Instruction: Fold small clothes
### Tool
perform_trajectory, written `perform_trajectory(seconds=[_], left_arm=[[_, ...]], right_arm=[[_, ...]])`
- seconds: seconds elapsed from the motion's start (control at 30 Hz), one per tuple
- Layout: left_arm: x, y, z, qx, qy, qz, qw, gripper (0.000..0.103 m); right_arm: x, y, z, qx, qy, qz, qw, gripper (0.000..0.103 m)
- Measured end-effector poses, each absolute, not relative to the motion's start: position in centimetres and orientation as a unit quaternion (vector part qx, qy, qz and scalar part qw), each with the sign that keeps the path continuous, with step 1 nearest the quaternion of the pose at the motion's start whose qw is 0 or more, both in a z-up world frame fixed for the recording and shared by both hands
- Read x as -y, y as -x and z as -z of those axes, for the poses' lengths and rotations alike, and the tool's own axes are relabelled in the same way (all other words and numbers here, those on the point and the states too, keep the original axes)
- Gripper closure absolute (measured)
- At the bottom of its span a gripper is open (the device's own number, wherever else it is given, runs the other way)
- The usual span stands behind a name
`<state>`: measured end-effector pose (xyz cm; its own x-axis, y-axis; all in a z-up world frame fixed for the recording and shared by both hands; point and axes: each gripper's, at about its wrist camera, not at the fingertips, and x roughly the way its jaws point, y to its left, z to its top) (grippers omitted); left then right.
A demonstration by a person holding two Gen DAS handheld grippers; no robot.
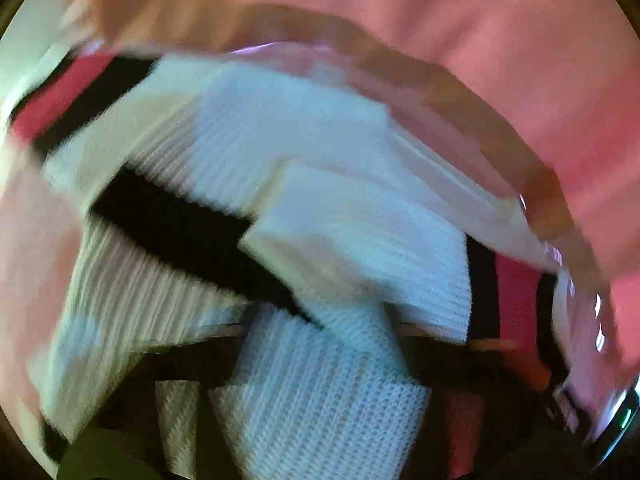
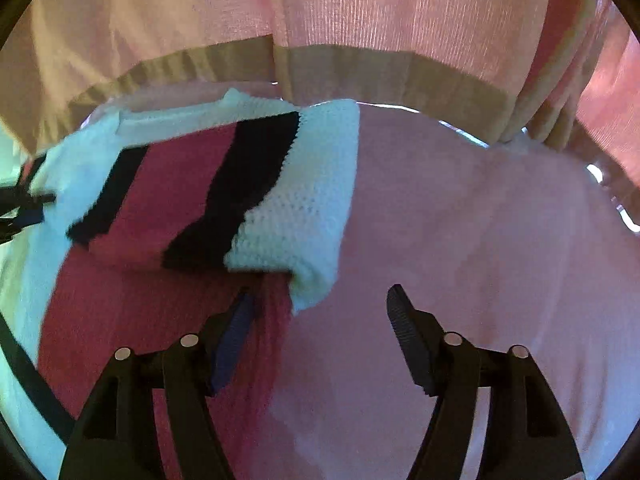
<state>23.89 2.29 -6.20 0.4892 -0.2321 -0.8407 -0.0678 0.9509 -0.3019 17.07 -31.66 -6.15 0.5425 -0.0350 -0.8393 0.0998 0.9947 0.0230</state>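
Observation:
A knitted garment with white, black and red stripes (image 2: 224,196) lies folded over on a pale pink surface (image 2: 480,240). My right gripper (image 2: 320,312) is open just in front of the garment's near white corner and holds nothing. In the left wrist view the same white knit (image 1: 320,184) fills the blurred frame, very close to the camera, and drapes down over where my left gripper's fingers would be. The left fingers are hidden by cloth, so I cannot tell how they stand.
A person in a pink top with a tan hem (image 2: 360,64) stands right behind the surface. The surface's shiny curved edge (image 2: 600,176) runs along the far side. The other gripper's dark parts (image 2: 20,204) show at the garment's left end.

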Motion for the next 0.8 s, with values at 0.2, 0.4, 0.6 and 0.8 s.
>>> perform_trajectory(seconds=[0.2, 0.4, 0.6, 0.8], left_arm=[[-4.3, -23.6, 1.3, -0.428, 0.192, 0.081, 0.879, 0.098], [-6.8, -25.4, 3.1, -0.435, 0.173, 0.044, 0.883, 0.098], [-6.4, -25.7, 6.2, -0.471, 0.165, 0.038, 0.866, 0.098], [-7.7, -25.7, 6.5, -0.477, 0.194, 0.04, 0.856, 0.095]], right_arm=[[30.3, -19.0, 2.7, -0.412, -0.086, 0.024, 0.907, 0.09], [29.5, -18.7, 4.3, -0.432, -0.03, 0.048, 0.9, 0.09], [29.4, -18.2, 5.7, -0.482, -0.029, 0.035, 0.875, 0.075], [30.5, -16.7, -1.4, -0.407, -0.065, 0.016, 0.911, 0.017]])
